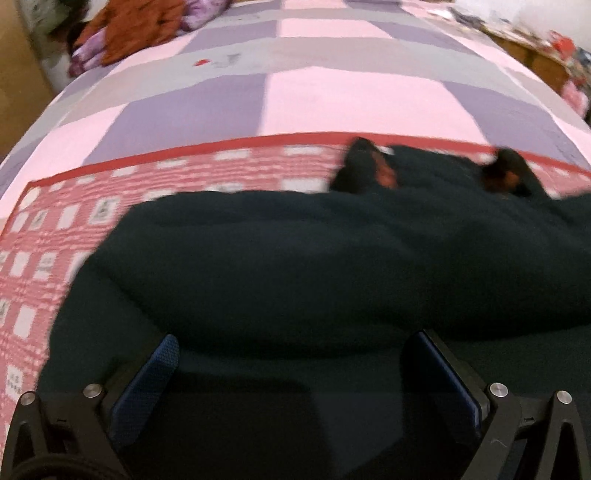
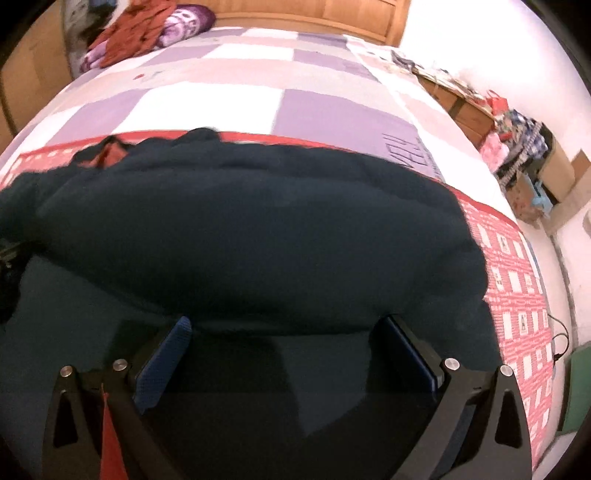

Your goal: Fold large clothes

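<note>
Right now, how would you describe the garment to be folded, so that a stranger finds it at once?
Start from the big bed with the pink and purple checked cover. On its near end lies a red and white patterned blanket. The dark garment is spread on that blanket, the only very dark, plain, bulky item there, unlike the rust-coloured clothes heaped far away.

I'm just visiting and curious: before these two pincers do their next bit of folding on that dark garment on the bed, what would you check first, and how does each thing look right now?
1. Left gripper open: ok, fingers wide apart.
2. Right gripper open: ok, also wide apart.
3. Dark garment within reach of both: ok, it lies right ahead of each.
4. Cloth between the fingers, ready to pinch: cannot tell, too dark and blurred.
5. Garment lying flat: not ok, a thick rolled bulge runs across it.
6. Garment fully on the red checked blanket: cannot tell, near edge hidden.
</note>
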{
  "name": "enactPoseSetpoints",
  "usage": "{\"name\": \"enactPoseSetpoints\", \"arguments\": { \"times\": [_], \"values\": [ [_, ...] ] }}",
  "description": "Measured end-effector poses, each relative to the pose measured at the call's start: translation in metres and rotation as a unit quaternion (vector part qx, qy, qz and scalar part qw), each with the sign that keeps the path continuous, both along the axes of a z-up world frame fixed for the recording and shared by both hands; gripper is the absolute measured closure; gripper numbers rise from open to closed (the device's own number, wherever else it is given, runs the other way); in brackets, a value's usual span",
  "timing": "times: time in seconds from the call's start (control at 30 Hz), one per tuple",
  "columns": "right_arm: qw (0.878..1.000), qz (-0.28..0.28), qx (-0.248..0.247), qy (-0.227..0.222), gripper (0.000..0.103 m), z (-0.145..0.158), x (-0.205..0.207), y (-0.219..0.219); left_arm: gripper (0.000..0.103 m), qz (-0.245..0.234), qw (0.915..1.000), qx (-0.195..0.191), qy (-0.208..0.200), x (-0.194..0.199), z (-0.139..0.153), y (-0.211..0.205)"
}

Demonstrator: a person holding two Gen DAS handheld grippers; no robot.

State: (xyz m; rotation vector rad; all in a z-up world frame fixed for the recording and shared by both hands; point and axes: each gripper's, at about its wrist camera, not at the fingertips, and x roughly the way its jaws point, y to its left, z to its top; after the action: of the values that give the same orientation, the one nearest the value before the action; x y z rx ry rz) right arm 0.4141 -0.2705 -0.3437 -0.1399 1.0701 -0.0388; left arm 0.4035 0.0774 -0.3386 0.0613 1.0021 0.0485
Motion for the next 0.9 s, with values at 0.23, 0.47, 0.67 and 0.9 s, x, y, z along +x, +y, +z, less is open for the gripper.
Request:
{"name": "enactPoseSetpoints", "arguments": {
  "times": [0.23,0.47,0.67,0.9],
  "values": [
    [0.997,-0.070,0.010,0.006,0.000,-0.002,0.012,-0.067,0.000,0.026,0.9995,0.020,-0.003,0.015,-0.007,0.038],
    [0.994,-0.108,0.012,0.024,0.000,-0.014,0.037,-0.099,0.000,0.055,0.9975,0.011,0.043,0.059,-0.018,0.065],
    [0.974,-0.208,0.077,0.047,0.000,-0.023,0.034,-0.165,0.004,0.058,0.9945,-0.047,0.073,0.064,-0.016,0.078],
    [0.980,-0.194,0.042,-0.034,0.000,0.020,-0.029,-0.183,0.007,0.023,0.9985,-0.049,-0.002,-0.026,0.031,0.097]
  ]
}}
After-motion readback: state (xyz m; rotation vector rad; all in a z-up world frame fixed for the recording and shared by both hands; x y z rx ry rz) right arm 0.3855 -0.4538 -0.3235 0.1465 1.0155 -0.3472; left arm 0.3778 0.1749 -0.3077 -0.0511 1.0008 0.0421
